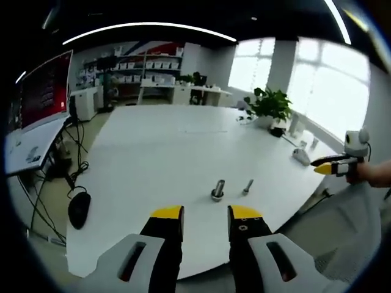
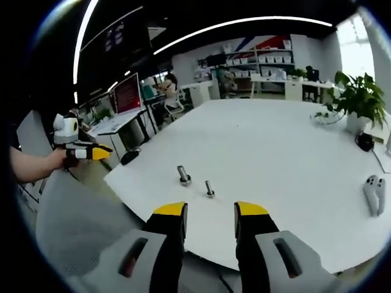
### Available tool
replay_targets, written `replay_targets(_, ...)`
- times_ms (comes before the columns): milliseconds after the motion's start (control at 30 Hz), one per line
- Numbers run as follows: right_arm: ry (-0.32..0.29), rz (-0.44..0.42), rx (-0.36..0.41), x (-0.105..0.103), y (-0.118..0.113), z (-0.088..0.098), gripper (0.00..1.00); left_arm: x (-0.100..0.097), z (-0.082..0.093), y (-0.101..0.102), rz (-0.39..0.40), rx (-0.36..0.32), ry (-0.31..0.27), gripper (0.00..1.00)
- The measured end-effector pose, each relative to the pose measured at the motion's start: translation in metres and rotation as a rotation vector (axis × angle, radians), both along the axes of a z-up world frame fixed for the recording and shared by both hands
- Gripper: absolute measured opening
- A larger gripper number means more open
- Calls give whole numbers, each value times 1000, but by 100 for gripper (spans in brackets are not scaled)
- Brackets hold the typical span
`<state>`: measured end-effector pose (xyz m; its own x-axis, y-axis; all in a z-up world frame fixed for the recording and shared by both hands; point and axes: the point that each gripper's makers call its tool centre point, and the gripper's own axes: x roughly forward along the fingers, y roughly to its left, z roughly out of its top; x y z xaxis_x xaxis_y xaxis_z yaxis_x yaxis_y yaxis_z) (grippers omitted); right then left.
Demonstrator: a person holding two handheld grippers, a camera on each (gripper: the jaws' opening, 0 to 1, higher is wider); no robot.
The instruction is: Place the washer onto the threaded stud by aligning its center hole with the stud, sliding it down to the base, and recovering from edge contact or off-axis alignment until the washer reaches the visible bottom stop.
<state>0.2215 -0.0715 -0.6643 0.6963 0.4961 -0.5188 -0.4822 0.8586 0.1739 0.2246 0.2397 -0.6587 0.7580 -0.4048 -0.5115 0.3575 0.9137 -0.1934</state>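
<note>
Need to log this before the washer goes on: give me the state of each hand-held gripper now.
Left hand-held gripper: open, holding nothing, back from the table.
Right hand-held gripper: open, holding nothing.

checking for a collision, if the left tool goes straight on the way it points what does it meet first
Probably the larger threaded stud standing on the white table, which sits almost in line with the gap of the open left tool. Depth is unclear; the smaller bolt stands just to the side.

Bright office: white table (image 1: pixel 153 159), shelves (image 1: pixel 146 67), windows (image 1: pixel 317 79), potted plant (image 1: pixel 269 104).
</note>
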Motion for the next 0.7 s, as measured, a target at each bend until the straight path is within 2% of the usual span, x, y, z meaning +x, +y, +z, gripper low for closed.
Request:
replay_targets(200, 15, 8, -3, -2, -1, -3, 33, -1, 2, -5, -18, 10, -13, 27)
replay_targets(700, -14, -4, 11, -1, -2, 2, 33, -1, 4, -2, -8, 18, -25, 27)
